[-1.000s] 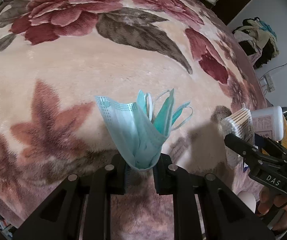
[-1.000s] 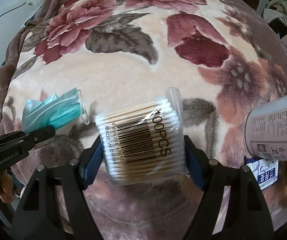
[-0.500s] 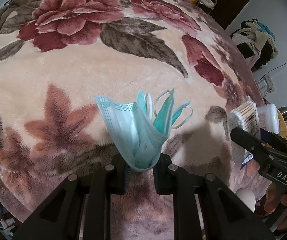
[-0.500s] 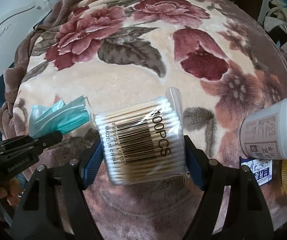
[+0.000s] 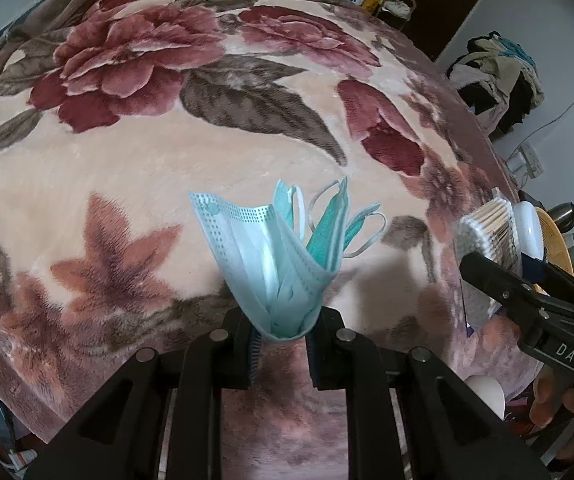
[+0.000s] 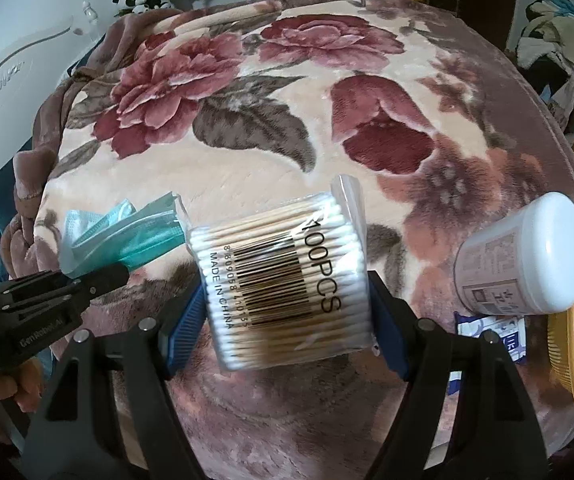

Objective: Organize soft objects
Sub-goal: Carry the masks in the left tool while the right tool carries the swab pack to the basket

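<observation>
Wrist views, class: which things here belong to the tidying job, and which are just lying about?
In the job:
masks in left gripper
swab pack in right gripper

Lying about:
white jar
yellow basket
blue packet
clothes pile

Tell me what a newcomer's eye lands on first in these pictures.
First, the pack of cotton swabs, marked 100PCS with a big barcode, clamped between the right gripper's jaws at the centre of the right wrist view. Next, the crumpled teal face masks pinched in the left gripper, fanning upward. Behind both spreads a plush blanket with large red flowers; a white jar lies at its right edge.
</observation>
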The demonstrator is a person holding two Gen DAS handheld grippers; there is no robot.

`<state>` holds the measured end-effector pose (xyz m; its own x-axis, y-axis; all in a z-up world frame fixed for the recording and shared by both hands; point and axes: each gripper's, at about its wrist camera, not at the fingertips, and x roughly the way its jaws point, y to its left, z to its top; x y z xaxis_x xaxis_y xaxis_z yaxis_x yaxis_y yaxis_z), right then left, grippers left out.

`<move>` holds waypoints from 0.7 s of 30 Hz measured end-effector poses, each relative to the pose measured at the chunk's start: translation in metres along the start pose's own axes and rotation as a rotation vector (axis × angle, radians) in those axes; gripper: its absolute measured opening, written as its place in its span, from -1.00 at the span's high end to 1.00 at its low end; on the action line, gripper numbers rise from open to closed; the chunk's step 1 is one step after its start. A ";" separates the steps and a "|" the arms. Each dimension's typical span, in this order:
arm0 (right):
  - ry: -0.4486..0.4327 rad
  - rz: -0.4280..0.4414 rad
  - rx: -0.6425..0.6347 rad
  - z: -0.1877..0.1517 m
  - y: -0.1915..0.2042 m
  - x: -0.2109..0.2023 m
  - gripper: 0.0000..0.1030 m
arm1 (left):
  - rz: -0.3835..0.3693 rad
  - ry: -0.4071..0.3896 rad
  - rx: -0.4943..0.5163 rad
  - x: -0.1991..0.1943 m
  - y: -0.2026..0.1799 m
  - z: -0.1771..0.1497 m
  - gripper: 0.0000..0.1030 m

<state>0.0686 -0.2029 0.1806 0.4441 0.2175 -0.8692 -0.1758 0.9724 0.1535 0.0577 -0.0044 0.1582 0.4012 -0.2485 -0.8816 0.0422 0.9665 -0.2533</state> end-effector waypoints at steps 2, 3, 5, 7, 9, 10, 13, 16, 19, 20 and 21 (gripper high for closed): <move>-0.008 -0.001 0.006 0.000 -0.004 -0.004 -0.47 | -0.002 -0.004 0.013 -0.002 -0.007 0.001 0.66; -0.010 0.000 0.012 0.000 -0.006 -0.006 -0.47 | -0.003 -0.006 0.020 -0.003 -0.011 0.002 0.66; -0.016 0.002 0.025 0.001 -0.013 -0.011 -0.47 | -0.005 -0.010 0.034 -0.005 -0.019 0.005 0.66; -0.027 -0.003 0.033 0.003 -0.019 -0.016 -0.47 | -0.006 -0.014 0.048 -0.006 -0.028 0.007 0.66; -0.035 -0.007 0.041 0.003 -0.025 -0.020 -0.47 | -0.008 -0.018 0.065 -0.008 -0.037 0.010 0.66; -0.038 -0.008 0.044 0.003 -0.027 -0.022 -0.47 | -0.009 -0.019 0.070 -0.008 -0.040 0.011 0.66; -0.048 -0.013 0.053 0.004 -0.036 -0.028 -0.47 | -0.013 -0.022 0.088 -0.008 -0.052 0.014 0.66; -0.057 -0.018 0.065 0.003 -0.045 -0.033 -0.47 | -0.018 -0.023 0.105 -0.008 -0.065 0.017 0.66; -0.067 -0.023 0.078 0.002 -0.055 -0.039 -0.47 | -0.022 -0.024 0.125 -0.008 -0.077 0.019 0.66; -0.069 -0.025 0.083 0.002 -0.059 -0.040 -0.47 | -0.024 -0.024 0.134 -0.008 -0.083 0.020 0.66; -0.072 -0.026 0.089 0.002 -0.063 -0.042 -0.47 | -0.024 -0.025 0.139 -0.007 -0.087 0.021 0.66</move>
<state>0.0627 -0.2729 0.2082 0.5101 0.1943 -0.8379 -0.0863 0.9808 0.1749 0.0702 -0.0852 0.1950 0.4212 -0.2714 -0.8654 0.1775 0.9604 -0.2148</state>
